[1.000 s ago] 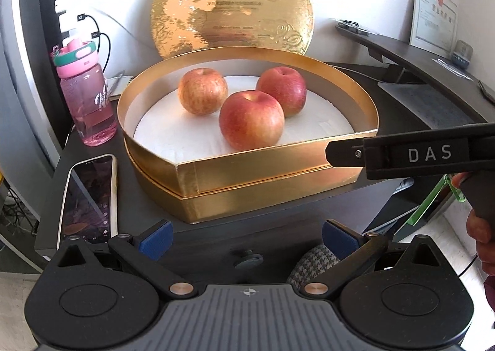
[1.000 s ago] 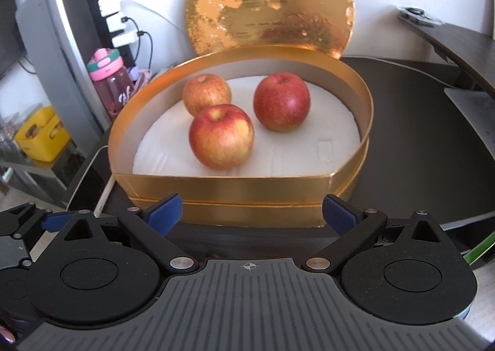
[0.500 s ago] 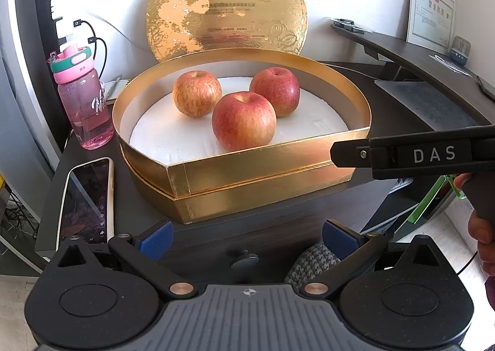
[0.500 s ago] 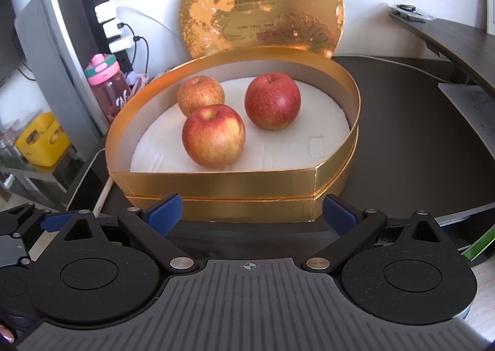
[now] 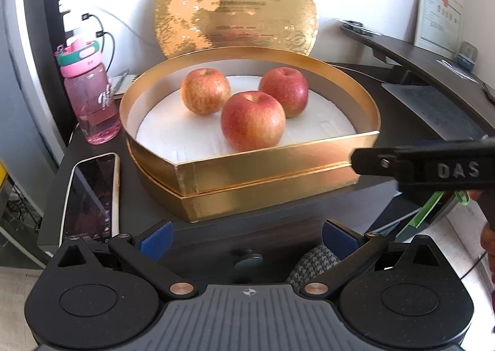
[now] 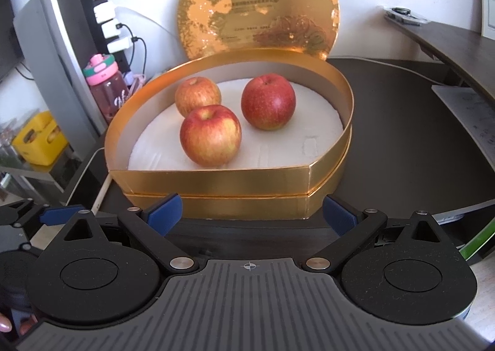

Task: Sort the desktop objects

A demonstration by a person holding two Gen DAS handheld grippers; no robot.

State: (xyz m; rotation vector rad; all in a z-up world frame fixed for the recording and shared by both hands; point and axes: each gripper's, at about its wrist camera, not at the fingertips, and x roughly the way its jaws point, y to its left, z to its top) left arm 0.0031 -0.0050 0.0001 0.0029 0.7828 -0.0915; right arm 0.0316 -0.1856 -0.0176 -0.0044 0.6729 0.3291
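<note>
Dark wood desk [image 6: 402, 140] against a white wall, seen from two cameras mounted on hand-held grippers that face it from the front edge. At the middle of the desk sits a gold gift box [image 5: 263, 165] with a rounded back and a pointed front, its base lined with a white pad that keeps fruit from rolling hard against the walls. Three red apples rest on that pad: the nearest apple [image 5: 253, 120] toward the front, the paler apple [image 5: 205, 91] behind it to the left, and the darkest apple [image 5: 284, 91] behind to the right, all close together but not stacked. The round gold lid [image 5: 236, 7] leans upright against the wall just behind the box, out of the way so the box stays open from above. Left of the box stand a pink water bottle [image 5: 88, 97] and a phone [image 5: 91, 196] lying flat near the desk edge; papers [image 5: 433, 109] lie to the right. The left gripper [image 5: 247, 236] hovers low in front of the desk, fingers spread apart and holding nothing. The right gripper [image 6: 252, 211] hangs beside it, also spread wide and empty, aimed at the box. With the apples in the box and the lid off, this fits either fruit just gathered or fruit about to be lifted out.
</note>
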